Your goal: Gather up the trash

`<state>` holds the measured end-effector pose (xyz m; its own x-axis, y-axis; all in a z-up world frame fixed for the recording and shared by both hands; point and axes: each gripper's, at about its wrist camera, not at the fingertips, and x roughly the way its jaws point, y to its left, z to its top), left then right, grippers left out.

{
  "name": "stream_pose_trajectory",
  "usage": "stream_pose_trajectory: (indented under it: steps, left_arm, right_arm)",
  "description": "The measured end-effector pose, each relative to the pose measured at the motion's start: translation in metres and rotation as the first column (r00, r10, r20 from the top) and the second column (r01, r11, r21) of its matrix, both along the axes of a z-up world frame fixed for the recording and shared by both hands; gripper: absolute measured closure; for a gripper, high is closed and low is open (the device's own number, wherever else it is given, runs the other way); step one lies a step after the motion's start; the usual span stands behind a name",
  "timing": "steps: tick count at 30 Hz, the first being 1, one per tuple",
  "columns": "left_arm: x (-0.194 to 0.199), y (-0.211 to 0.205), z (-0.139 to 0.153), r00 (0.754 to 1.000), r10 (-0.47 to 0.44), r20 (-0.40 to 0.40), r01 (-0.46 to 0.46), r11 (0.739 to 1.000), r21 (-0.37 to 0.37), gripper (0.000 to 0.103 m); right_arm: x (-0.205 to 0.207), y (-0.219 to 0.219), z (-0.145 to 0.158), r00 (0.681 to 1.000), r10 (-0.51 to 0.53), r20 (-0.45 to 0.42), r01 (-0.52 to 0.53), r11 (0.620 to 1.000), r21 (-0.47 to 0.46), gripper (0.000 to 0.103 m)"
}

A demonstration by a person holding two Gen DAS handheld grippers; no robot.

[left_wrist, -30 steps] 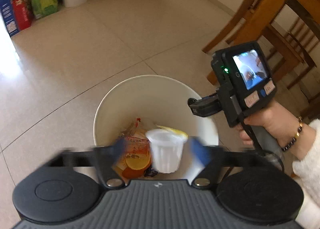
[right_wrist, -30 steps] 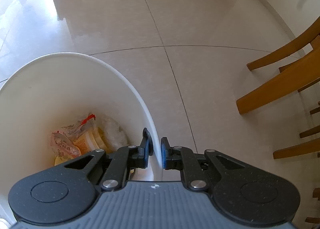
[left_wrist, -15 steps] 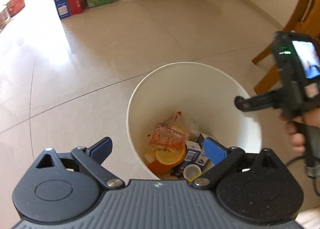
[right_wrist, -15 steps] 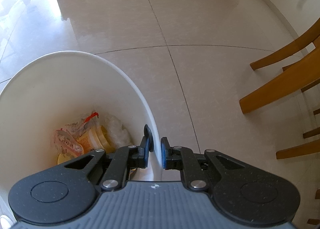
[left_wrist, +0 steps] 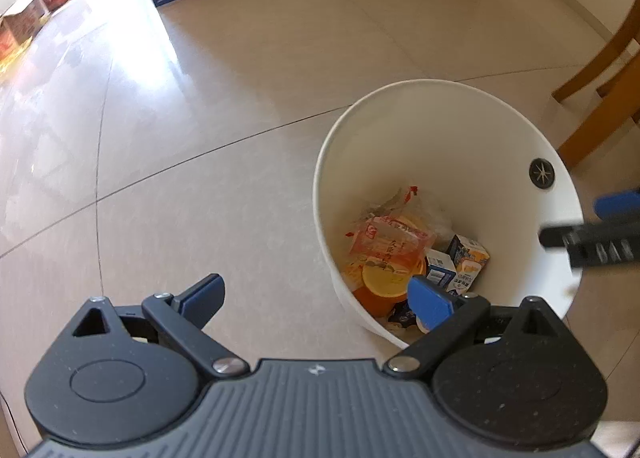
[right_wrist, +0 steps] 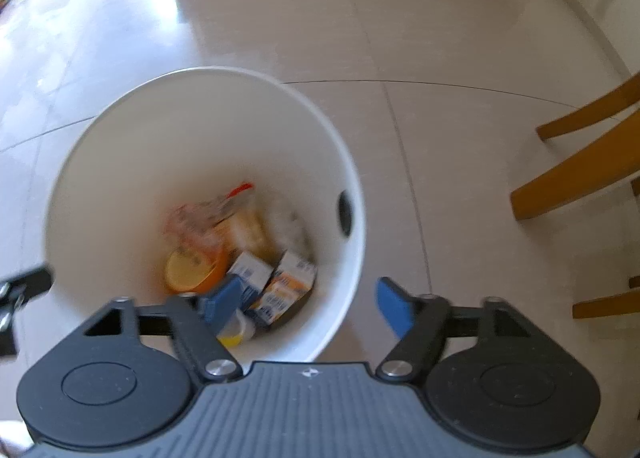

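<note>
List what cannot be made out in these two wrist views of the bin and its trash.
- Print on the drink cartons: too small in the left wrist view, motion-blurred in the right wrist view.
- Small white cup in the white bin: partly hidden by the right gripper.
- Bin floor: covered by the wrappers.
- Chair: cut off by the right edge.

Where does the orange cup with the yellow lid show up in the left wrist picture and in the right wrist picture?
Left wrist view: the orange cup lies at the bottom of the white bucket, right of centre, just left of the right blue pad.
Right wrist view: the orange cup is lower left of centre, blurred, inside the same bucket.
Shared landmark: the black round fitting on the bucket's inner wall.
</note>
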<state>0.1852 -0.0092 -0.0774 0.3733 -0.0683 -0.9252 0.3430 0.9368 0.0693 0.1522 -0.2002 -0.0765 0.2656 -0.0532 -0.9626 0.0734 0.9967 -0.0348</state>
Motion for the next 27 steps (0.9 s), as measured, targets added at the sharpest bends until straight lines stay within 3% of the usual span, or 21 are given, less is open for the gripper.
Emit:
stream_pose_trajectory:
  steps: [6,9,13,16,20,27]
  left_arm:
    - [-0.006,-0.008,0.006,0.999,0.033,0.000,-0.033,0.998,0.048,0.005]
    - [-0.011,-0.013,0.012,0.999,0.036,-0.009,-0.036,0.997,0.072,0.005]
    - [-0.021,-0.016,0.025,0.999,0.043,-0.007,-0.043,0.996,0.075,0.005]
    - [-0.027,-0.014,0.037,0.998,0.051,-0.027,-0.049,0.997,0.053,0.005]
    - [-0.035,-0.010,0.051,0.998,0.051,-0.048,-0.051,0.999,0.003,0.005]
    - [-0.042,-0.009,0.061,0.998,0.038,-0.042,-0.036,0.999,0.039,0.004]
  right_arm:
    - [-0.025,0.014,0.018,0.999,0.001,-0.043,0.000,1.000,0.012,0.007]
    - [-0.034,0.022,0.031,0.999,-0.023,-0.041,0.024,1.000,0.015,0.006]
    - [-0.043,0.017,0.052,0.991,-0.132,-0.029,0.133,0.990,0.054,0.000]
    - [-0.051,0.014,0.066,0.976,-0.217,-0.021,0.218,0.973,0.071,0.000]
    - [-0.068,0.017,0.080,0.967,-0.256,0.010,0.255,0.966,0.047,0.000]
    - [-0.075,0.030,0.085,0.976,-0.216,0.033,0.215,0.976,0.012,0.000]
